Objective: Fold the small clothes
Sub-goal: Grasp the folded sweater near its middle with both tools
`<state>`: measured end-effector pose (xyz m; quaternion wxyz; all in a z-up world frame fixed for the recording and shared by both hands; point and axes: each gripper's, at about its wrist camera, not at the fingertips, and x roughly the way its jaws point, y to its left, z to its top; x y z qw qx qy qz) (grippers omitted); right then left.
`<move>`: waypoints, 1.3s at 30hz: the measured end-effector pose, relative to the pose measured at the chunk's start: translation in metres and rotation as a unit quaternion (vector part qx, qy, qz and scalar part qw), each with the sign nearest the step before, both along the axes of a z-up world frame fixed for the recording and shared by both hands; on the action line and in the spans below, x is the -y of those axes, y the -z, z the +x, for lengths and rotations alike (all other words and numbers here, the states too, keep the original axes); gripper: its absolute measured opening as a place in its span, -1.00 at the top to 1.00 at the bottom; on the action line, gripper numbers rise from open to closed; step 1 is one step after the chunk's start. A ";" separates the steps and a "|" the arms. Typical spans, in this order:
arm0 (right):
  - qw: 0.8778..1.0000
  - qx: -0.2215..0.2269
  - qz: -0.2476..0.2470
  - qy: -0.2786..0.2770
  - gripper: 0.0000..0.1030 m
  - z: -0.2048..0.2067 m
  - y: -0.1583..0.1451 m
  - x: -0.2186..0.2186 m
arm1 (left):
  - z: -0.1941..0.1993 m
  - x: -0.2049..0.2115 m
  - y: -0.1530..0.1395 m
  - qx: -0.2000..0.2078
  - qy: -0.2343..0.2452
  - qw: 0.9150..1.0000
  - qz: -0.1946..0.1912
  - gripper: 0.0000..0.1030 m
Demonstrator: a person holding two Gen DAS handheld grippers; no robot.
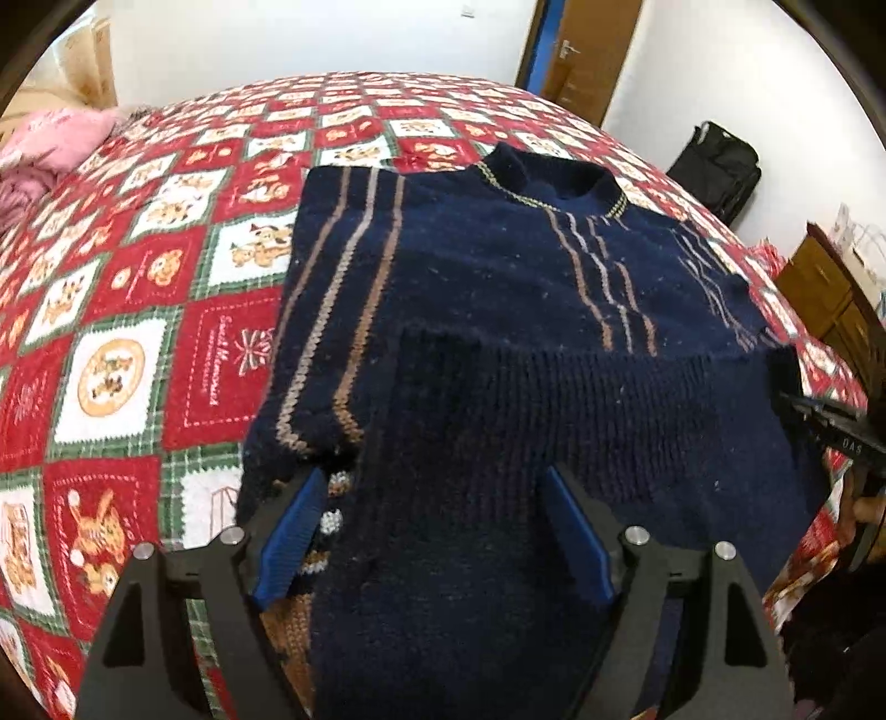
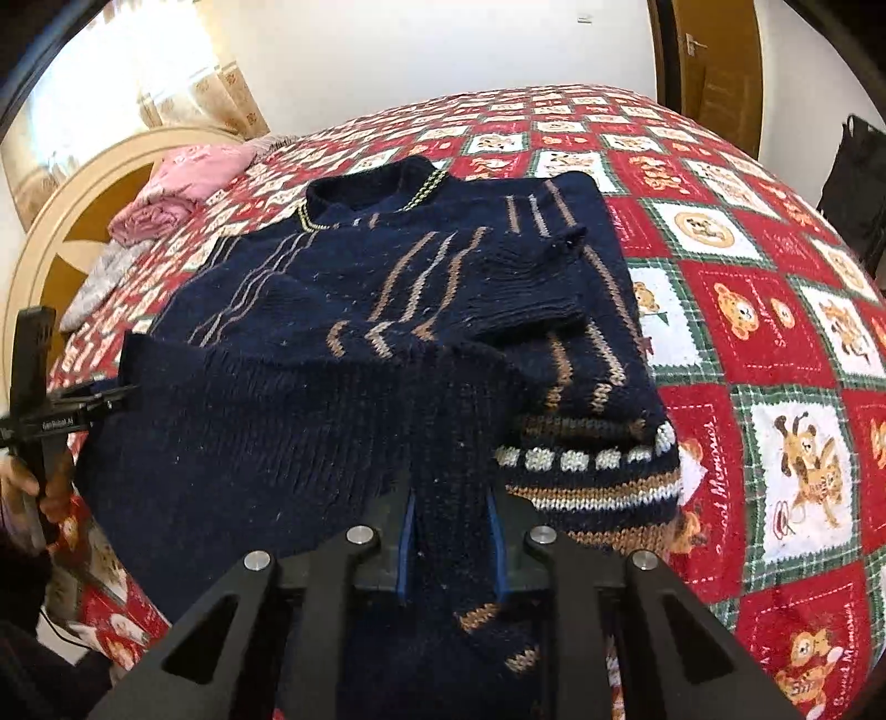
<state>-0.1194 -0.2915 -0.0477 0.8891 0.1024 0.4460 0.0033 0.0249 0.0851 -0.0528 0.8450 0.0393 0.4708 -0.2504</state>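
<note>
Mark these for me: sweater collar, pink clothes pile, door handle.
sweater collar (image 2: 376, 191): right wrist view, on the navy ribbed neckband.
pink clothes pile (image 2: 183, 183): right wrist view, on the top pink garment.
door handle (image 1: 569, 51): left wrist view, on the metal lever.
</note>
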 end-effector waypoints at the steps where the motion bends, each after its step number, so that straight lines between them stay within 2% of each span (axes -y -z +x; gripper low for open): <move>1: 1.000 0.003 0.006 0.003 0.57 0.000 0.000 0.001 | 0.000 0.001 0.000 -0.001 0.000 1.000 -0.003 -0.55; 5: 0.999 0.015 0.042 0.015 0.56 0.004 0.004 0.008 | -0.002 0.000 -0.002 0.010 -0.002 1.000 0.001 -0.16; 6: 0.999 0.015 0.049 0.016 0.56 0.004 0.005 0.009 | -0.002 -0.003 -0.002 0.009 -0.002 1.000 -0.005 -0.12; 8: 0.998 0.014 0.052 0.015 0.56 0.002 0.004 0.008 | 0.000 -0.010 -0.002 0.007 -0.009 1.000 -0.013 0.14; 9: 0.998 0.012 0.052 0.016 0.56 0.002 0.003 0.007 | 0.001 -0.012 -0.003 0.005 -0.013 1.000 -0.019 0.21; 11: 0.999 0.009 0.043 0.018 0.58 0.004 0.002 0.004 | 0.003 -0.019 -0.003 -0.001 -0.024 0.999 -0.035 0.57; 13: 1.000 0.008 0.014 0.015 0.65 0.004 0.000 -0.004 | 0.001 -0.020 -0.005 -0.011 -0.016 0.998 -0.062 0.83; 14: 1.000 0.008 0.007 0.012 0.66 0.003 0.000 -0.006 | -0.001 -0.018 -0.005 -0.012 -0.009 0.998 -0.066 0.83; 16: 1.000 0.008 -0.003 0.007 0.66 0.003 0.000 -0.009 | -0.009 -0.008 -0.004 0.018 -0.004 1.000 -0.024 0.83; 18: 1.000 0.009 0.006 0.011 0.66 0.003 0.001 -0.006 | -0.011 -0.002 -0.002 0.038 -0.001 0.999 -0.004 0.79; 19: 1.000 0.010 0.012 0.013 0.66 0.002 0.001 -0.005 | -0.009 -0.002 -0.001 0.041 -0.003 0.999 -0.003 0.72; 21: 0.999 0.012 0.025 0.016 0.65 0.001 0.003 -0.002 | -0.003 -0.004 -0.001 0.038 -0.011 0.999 -0.001 0.47; 22: 0.999 0.013 0.029 0.016 0.65 0.001 0.003 0.000 | 0.000 -0.005 -0.001 0.035 -0.015 0.999 0.001 0.27; 23: 0.999 0.013 0.035 0.017 0.64 0.002 0.003 0.001 | 0.003 -0.008 0.000 0.030 -0.019 0.999 -0.003 0.19; 25: 0.999 0.013 0.042 0.019 0.63 0.003 0.004 0.003 | 0.009 -0.011 0.000 0.016 -0.018 1.000 -0.020 0.14; 27: 0.999 0.013 0.042 0.021 0.63 0.005 0.004 0.002 | 0.009 -0.008 0.001 0.015 -0.013 1.000 -0.017 0.13; 30: 0.999 0.018 0.022 0.017 0.63 0.006 0.004 -0.004 | 0.004 -0.003 0.001 0.027 -0.004 1.000 -0.007 0.27; 32: 1.000 0.018 0.005 0.015 0.64 0.005 0.003 -0.008 | 0.002 -0.002 0.001 0.017 0.001 1.000 -0.026 0.64; 35: 1.000 0.015 -0.019 0.007 0.77 0.003 -0.002 -0.017 | -0.002 -0.004 0.001 0.016 -0.007 0.999 -0.037 0.75; 39: 0.999 0.046 -0.020 -0.013 0.78 -0.010 -0.029 -0.027 | -0.009 -0.012 -0.004 -0.001 -0.017 0.997 -0.071 0.84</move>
